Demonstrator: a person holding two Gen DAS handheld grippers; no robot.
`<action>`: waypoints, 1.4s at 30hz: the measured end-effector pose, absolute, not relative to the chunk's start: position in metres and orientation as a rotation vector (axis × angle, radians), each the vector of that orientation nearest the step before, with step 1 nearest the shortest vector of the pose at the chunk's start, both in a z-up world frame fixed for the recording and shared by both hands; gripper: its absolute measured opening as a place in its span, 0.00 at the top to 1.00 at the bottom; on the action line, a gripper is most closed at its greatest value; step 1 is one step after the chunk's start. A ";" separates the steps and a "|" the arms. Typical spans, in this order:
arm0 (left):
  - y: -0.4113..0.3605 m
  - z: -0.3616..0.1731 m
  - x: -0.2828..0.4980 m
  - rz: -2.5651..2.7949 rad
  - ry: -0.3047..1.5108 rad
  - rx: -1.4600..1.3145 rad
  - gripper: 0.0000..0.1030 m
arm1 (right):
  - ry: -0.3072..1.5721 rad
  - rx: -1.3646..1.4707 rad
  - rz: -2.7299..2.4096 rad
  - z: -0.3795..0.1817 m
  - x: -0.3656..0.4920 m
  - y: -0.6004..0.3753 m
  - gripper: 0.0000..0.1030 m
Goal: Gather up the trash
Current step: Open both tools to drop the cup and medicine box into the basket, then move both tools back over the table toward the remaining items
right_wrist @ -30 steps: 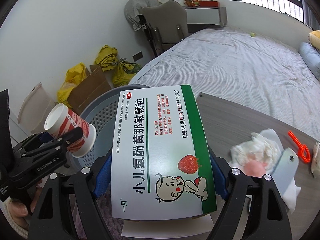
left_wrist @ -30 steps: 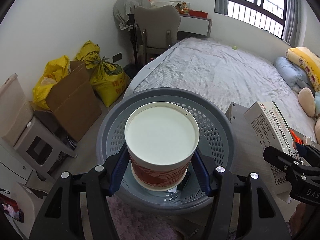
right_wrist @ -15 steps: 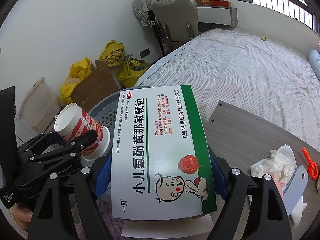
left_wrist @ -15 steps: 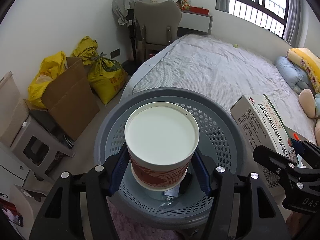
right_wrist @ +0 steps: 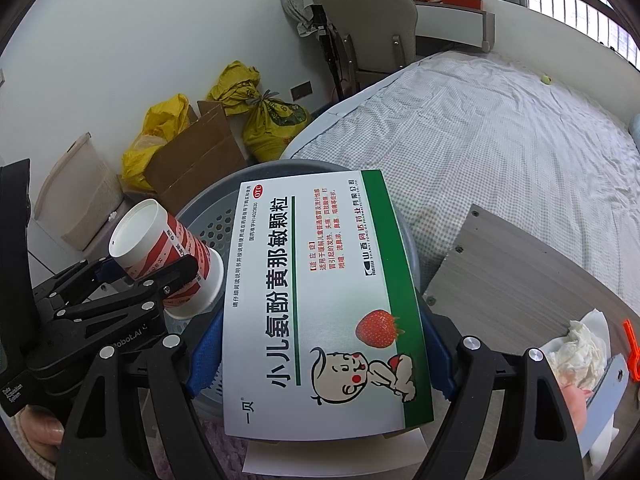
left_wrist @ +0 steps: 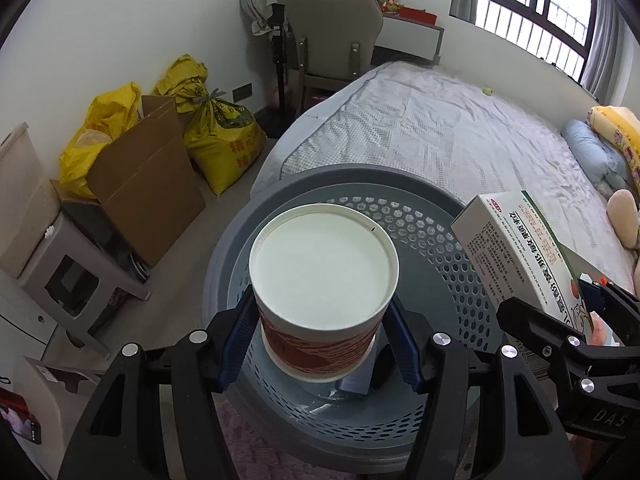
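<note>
A paper cup [left_wrist: 324, 264] with a red pattern and a white end facing the camera sits between the blue pads of my left gripper [left_wrist: 320, 336], which is shut on it. It hangs over the grey perforated basket [left_wrist: 360, 176]. My right gripper [right_wrist: 320, 340] is shut on a white and green medicine box [right_wrist: 320, 280] printed with a strawberry and a cartoon child. The box hangs above the basket's right rim [right_wrist: 216, 224]. In the left wrist view the box [left_wrist: 516, 248] and right gripper [left_wrist: 572, 304] are at the right. In the right wrist view the cup [right_wrist: 168, 248] and left gripper [right_wrist: 152, 276] are at the left.
Small items [left_wrist: 360, 376] lie on the basket's floor. A wooden tabletop [right_wrist: 520, 280] to the right holds crumpled tissue [right_wrist: 580, 348] and an orange plastic piece [right_wrist: 630, 344]. Behind are a bed [left_wrist: 440, 132], a cardboard box [left_wrist: 148, 184], yellow sacks [left_wrist: 220, 136] and a chair [left_wrist: 332, 36].
Both grippers have shifted over the basket with their loads. In the left wrist view the medicine box has come closer to the cup. The tabletop has slid to the right.
</note>
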State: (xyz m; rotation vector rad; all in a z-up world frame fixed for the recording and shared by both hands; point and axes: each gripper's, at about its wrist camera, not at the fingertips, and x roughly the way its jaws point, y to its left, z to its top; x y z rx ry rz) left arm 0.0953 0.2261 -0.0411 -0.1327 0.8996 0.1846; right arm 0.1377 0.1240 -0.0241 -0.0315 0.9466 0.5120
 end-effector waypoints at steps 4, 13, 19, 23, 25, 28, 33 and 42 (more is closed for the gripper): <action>0.232 -0.045 0.097 0.200 0.909 -0.138 0.42 | 0.955 -0.039 0.515 -0.028 0.143 0.129 0.24; 0.239 -0.041 0.094 0.215 0.904 -0.158 0.39 | 0.959 -0.050 0.519 -0.029 0.149 0.134 0.24; 0.243 -0.038 0.090 0.235 0.895 -0.166 0.25 | 0.923 -0.040 0.518 -0.024 0.145 0.132 0.23; 0.244 -0.036 0.088 0.253 0.891 -0.167 0.25 | 0.934 -0.046 0.509 -0.025 0.145 0.132 0.23; 0.244 -0.035 0.086 0.262 0.890 -0.167 0.24 | 0.935 -0.047 0.509 -0.026 0.144 0.132 0.23; 0.244 -0.035 0.085 0.268 0.892 -0.165 0.24 | 0.934 -0.049 0.514 -0.026 0.141 0.133 0.23; 0.241 -0.033 0.082 0.278 0.892 -0.157 0.24 | 0.929 -0.052 0.516 -0.024 0.138 0.135 0.23; 0.242 -0.025 0.073 0.302 0.879 -0.148 0.17 | 0.926 -0.059 0.475 -0.021 0.132 0.134 0.23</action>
